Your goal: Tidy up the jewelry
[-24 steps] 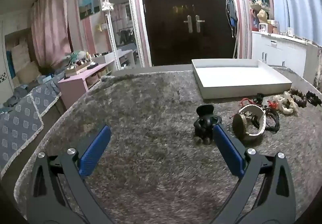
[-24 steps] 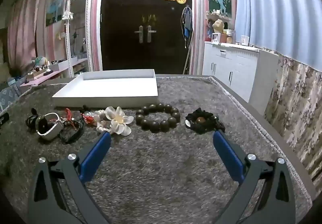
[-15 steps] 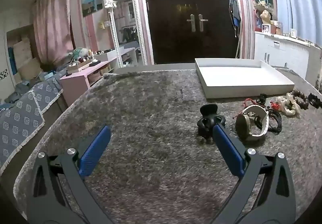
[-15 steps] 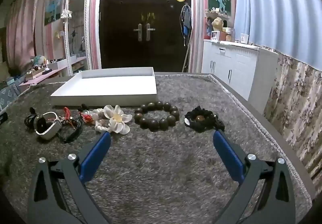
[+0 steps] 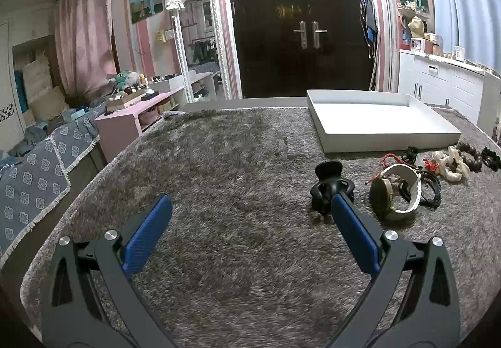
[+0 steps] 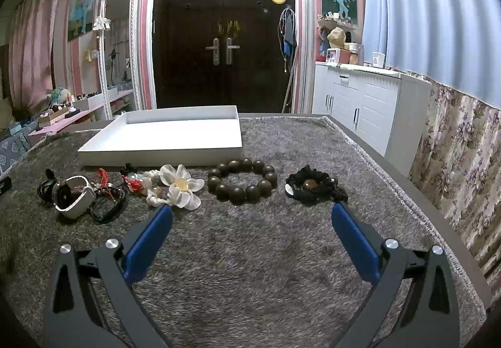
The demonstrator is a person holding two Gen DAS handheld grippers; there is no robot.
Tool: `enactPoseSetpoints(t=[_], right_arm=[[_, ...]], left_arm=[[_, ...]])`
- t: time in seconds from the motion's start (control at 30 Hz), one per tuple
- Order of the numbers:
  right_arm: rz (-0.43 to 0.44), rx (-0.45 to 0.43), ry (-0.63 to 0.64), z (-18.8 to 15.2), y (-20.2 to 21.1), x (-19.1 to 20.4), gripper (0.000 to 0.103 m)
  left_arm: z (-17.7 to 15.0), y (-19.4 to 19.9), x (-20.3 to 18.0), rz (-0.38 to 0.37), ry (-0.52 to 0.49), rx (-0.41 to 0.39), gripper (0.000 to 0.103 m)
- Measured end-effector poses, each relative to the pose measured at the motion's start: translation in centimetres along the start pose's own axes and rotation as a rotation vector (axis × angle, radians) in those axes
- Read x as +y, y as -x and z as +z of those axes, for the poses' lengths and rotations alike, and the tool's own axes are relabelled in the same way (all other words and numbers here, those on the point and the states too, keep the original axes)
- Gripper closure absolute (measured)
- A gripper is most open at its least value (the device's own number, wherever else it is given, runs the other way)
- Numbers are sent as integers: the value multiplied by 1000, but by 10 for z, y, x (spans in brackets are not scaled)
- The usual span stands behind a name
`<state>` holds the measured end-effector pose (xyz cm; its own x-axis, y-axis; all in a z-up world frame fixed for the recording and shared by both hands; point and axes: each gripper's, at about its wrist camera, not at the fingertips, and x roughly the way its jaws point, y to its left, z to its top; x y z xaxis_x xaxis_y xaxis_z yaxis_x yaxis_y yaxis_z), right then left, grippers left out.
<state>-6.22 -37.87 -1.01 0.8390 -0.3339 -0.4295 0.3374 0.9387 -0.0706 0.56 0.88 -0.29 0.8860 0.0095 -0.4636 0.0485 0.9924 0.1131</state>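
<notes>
A white tray (image 6: 162, 147) stands on the grey shag cloth; it also shows in the left wrist view (image 5: 391, 141). In front of it lies a row of jewelry: a black hair claw (image 5: 328, 182), a white-strapped watch (image 6: 70, 196), a red-corded piece (image 6: 131, 182), a white flower scrunchie (image 6: 180, 185), a dark wooden bead bracelet (image 6: 242, 180) and a black beaded bracelet (image 6: 313, 185). My left gripper (image 5: 250, 207) is open and empty, its right finger just before the claw. My right gripper (image 6: 250, 210) is open and empty, near the bead bracelet.
The table edge (image 6: 438, 216) runs along the right, with a white cabinet (image 6: 369, 104) and floral cloth beyond. A pink bench (image 5: 131, 116) and patterned sofa cover (image 5: 31, 179) lie off the table's left side. A dark double door (image 6: 222, 47) is behind.
Both grippers have shifted only slightly; the views have tilted up a little. The left gripper's right finger stays next to the hair claw. Nothing was picked up.
</notes>
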Motion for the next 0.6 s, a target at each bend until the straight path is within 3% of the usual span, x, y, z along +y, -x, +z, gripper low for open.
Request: enactPoseSetpoints(t=[0.6], right_arm=[[13,8,-6,1,0,-1,2]], left_arm=[[0,1,1,3,9,-2,3]])
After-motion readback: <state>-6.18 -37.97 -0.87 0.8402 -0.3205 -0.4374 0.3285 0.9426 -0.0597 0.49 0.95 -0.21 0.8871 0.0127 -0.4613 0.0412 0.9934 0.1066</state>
